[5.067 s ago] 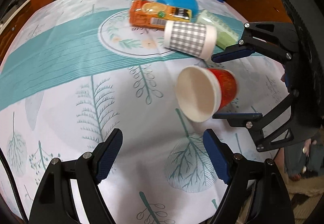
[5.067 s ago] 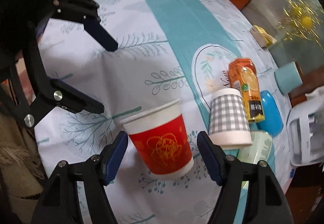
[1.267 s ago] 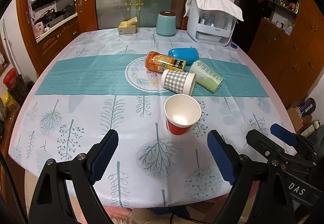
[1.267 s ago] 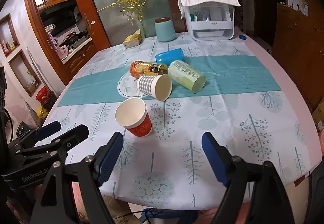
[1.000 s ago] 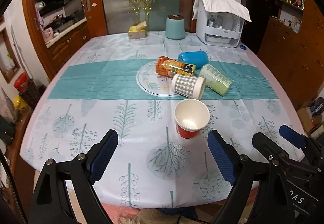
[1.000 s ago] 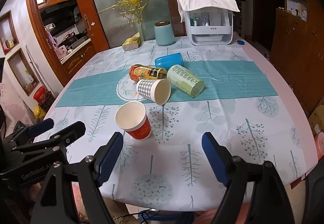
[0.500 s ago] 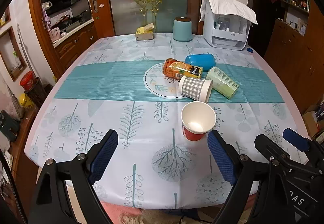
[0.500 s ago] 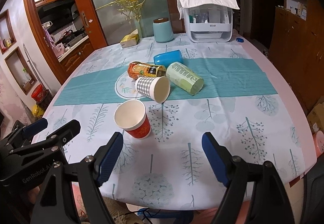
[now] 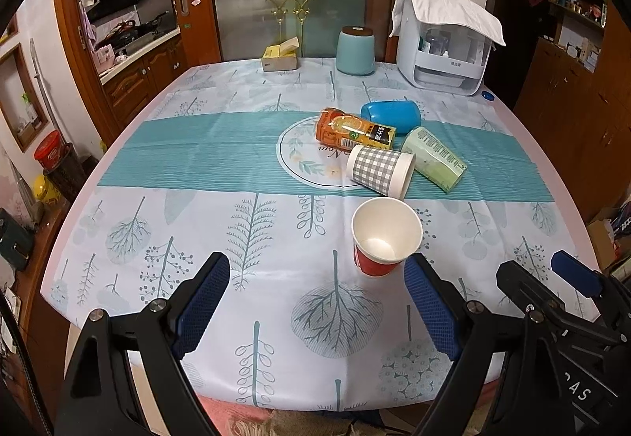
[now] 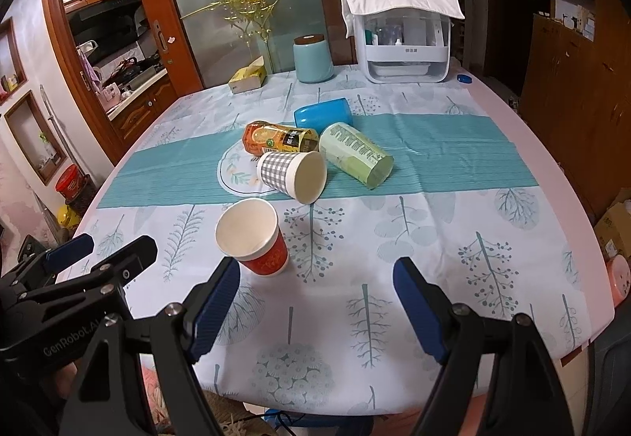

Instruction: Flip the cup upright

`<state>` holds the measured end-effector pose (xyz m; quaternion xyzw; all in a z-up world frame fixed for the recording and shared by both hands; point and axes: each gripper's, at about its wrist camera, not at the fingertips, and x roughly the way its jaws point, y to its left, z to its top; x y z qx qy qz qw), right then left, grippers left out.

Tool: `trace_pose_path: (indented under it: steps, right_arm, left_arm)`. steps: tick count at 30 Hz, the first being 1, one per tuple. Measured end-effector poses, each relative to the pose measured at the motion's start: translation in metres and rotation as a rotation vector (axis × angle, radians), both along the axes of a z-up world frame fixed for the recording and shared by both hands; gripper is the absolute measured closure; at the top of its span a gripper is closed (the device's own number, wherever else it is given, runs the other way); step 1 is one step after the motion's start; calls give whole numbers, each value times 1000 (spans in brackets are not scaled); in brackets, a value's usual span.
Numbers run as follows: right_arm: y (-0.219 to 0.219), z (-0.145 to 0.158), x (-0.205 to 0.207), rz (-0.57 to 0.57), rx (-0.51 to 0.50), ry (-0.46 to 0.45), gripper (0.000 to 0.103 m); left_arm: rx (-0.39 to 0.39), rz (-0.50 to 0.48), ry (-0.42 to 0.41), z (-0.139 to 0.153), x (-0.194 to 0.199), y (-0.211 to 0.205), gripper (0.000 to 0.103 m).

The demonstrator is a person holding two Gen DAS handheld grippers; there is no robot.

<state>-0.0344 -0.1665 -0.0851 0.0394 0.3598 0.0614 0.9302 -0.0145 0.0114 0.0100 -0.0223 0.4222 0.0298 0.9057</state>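
Note:
A red paper cup (image 9: 384, 237) stands upright, mouth up, on the tablecloth; it also shows in the right wrist view (image 10: 253, 237). My left gripper (image 9: 315, 302) is open and empty, held back near the table's front edge, apart from the cup. My right gripper (image 10: 315, 302) is open and empty, also near the front edge. The right gripper shows at the lower right of the left wrist view (image 9: 552, 290); the left gripper shows at the lower left of the right wrist view (image 10: 90, 258).
A grey checked cup (image 9: 380, 170), a green cup (image 9: 434, 160), an orange juice bottle (image 9: 353, 130) and a blue cup (image 9: 390, 112) lie on their sides mid-table. A teal canister (image 9: 355, 51), white appliance (image 9: 441, 53) and tissue box (image 9: 280, 59) stand at the far edge.
Five seconds ago the red cup lay on its side between the right gripper's fingers; now it stands upright and free. Both grippers have drawn back toward the table's front edge.

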Motion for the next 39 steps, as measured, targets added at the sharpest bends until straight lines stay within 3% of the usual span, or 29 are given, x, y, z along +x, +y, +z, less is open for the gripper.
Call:
trace_pose_path:
  steps: [39]
  right_arm:
    - [1, -7, 9, -8, 0, 5, 22]
  left_arm:
    - [-15, -3, 7, -9, 8, 4, 14]
